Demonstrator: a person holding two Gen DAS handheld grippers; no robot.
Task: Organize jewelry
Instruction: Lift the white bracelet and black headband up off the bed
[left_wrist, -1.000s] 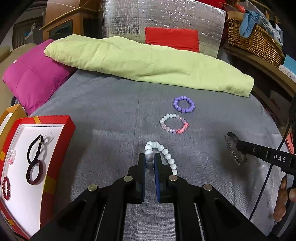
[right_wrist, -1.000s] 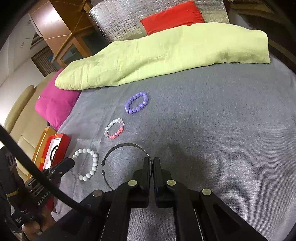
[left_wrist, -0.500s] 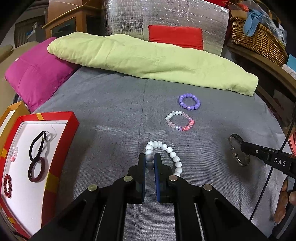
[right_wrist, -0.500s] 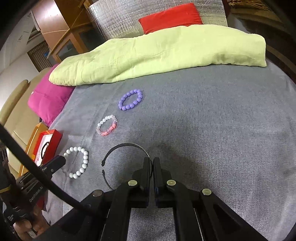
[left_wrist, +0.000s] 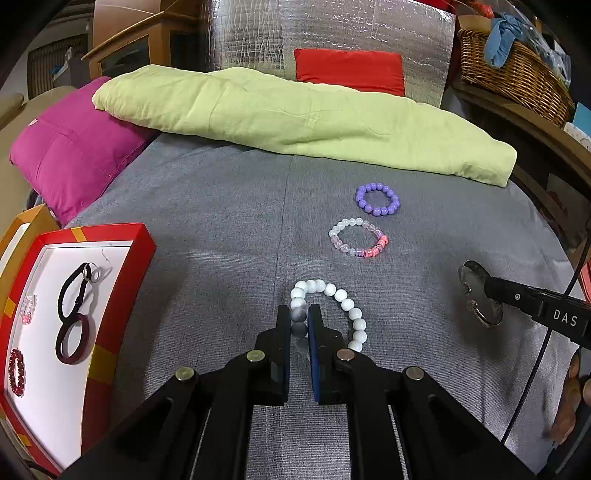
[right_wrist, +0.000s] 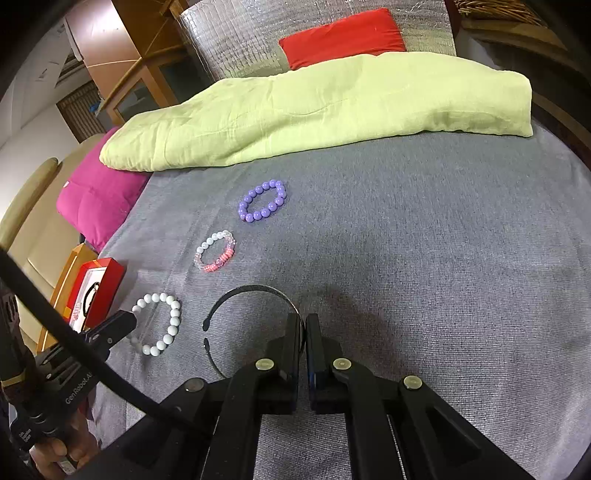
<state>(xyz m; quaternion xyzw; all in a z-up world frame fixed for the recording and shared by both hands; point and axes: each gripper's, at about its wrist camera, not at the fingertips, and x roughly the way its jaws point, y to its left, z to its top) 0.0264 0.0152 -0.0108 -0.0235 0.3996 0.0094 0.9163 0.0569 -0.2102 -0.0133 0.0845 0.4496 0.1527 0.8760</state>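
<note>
We see the left tool (left_wrist: 299, 321) clamped on the near side of the white bracelet (left_wrist: 347, 304), which lies on the grey bed (left_wrist: 221, 206). The right tool (right_wrist: 305, 326) is clamped on a thin dark bangle (right_wrist: 255, 288) just right of the white bracelet. Farther off lie a pink bracelet (left_wrist: 358, 238) and a purple bracelet (left_wrist: 376, 199). At near left, the red tray (left_wrist: 122, 284) holds more pieces.

My left gripper (left_wrist: 298, 319) pinches the white bead bracelet (left_wrist: 332, 310) on the grey bedspread (left_wrist: 221, 221), my right gripper (right_wrist: 305, 325) the thin black bangle (right_wrist: 236, 306), while pink-and-clear (left_wrist: 358, 238) and purple (left_wrist: 377, 199) bracelets lie beyond.
</note>
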